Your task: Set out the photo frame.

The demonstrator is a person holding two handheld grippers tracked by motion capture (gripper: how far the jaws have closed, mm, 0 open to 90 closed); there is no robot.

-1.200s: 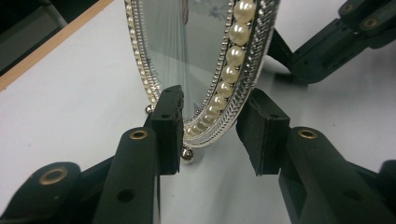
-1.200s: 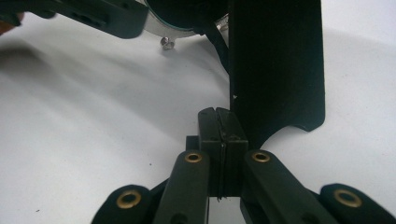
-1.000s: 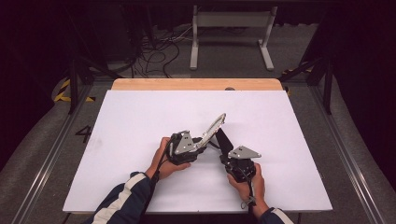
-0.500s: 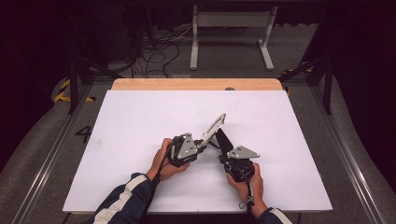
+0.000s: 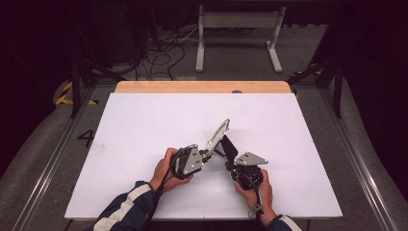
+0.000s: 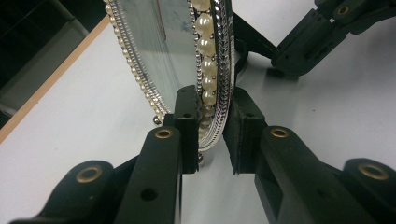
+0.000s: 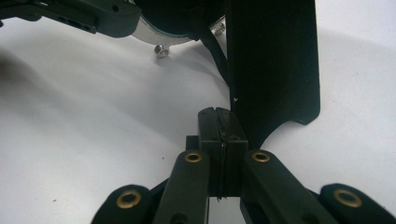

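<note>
An oval frame (image 5: 218, 136) with a pearl and silver rim (image 6: 208, 60) stands tilted on the white table (image 5: 144, 125), propped by a black back stand (image 5: 228, 146). My left gripper (image 5: 208, 155) has just been closing on the frame's lower rim. In the left gripper view its pads (image 6: 187, 116) sit against both faces of the rim, at my left gripper (image 6: 212, 126). My right gripper (image 5: 232, 161) is shut, pads together (image 7: 218, 121), right at the foot of the stand (image 7: 273, 60). Nothing shows between its pads.
The white sheet covers a wooden table whose bare edge (image 5: 202, 86) shows at the back. Beyond it the floor holds cables (image 5: 159, 53) and a white metal stand (image 5: 238, 33). Rails (image 5: 53, 159) run along both sides of the table.
The left gripper's jaws have narrowed onto the frame's lower rim. The frame, its stand and the right gripper stay where they were.
</note>
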